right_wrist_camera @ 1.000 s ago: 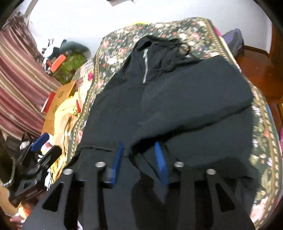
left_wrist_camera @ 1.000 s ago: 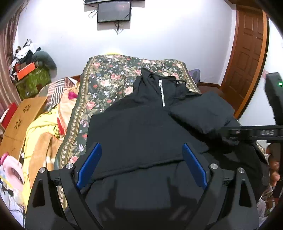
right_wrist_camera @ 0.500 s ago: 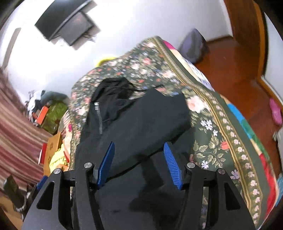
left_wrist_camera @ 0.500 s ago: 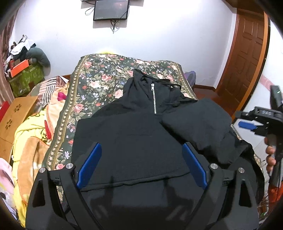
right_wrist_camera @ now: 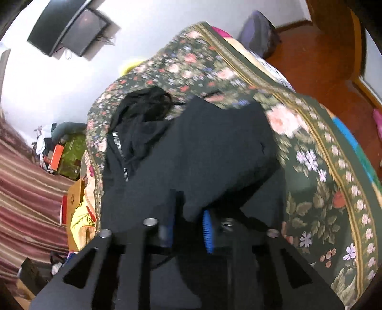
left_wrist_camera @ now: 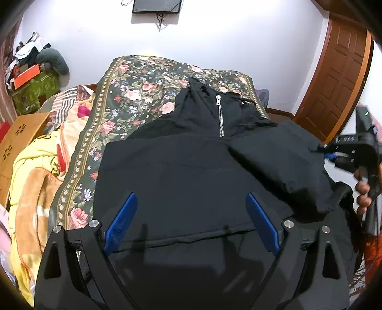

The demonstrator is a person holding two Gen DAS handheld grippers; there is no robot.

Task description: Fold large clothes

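Lying across a floral bedspread (left_wrist_camera: pixel 133 95), a black zip-neck hoodie (left_wrist_camera: pixel 181 171) rests front up, its silver zipper (left_wrist_camera: pixel 220 116) pointing toward the far wall. One sleeve (left_wrist_camera: pixel 281 162) is folded in over the chest on the right side. The left gripper (left_wrist_camera: pixel 191 219) hovers over the hem with its blue pads (left_wrist_camera: pixel 120 223) spread wide, nothing between them. The right gripper (right_wrist_camera: pixel 188 221), seen in its own blurred view, has its pads drawn close together at the lower edge of the folded sleeve (right_wrist_camera: pixel 214 157); black fabric sits between them, though a firm pinch cannot be confirmed. A wall-mounted screen (left_wrist_camera: pixel 156 6) and a wooden door (left_wrist_camera: pixel 339 78) border the bed.
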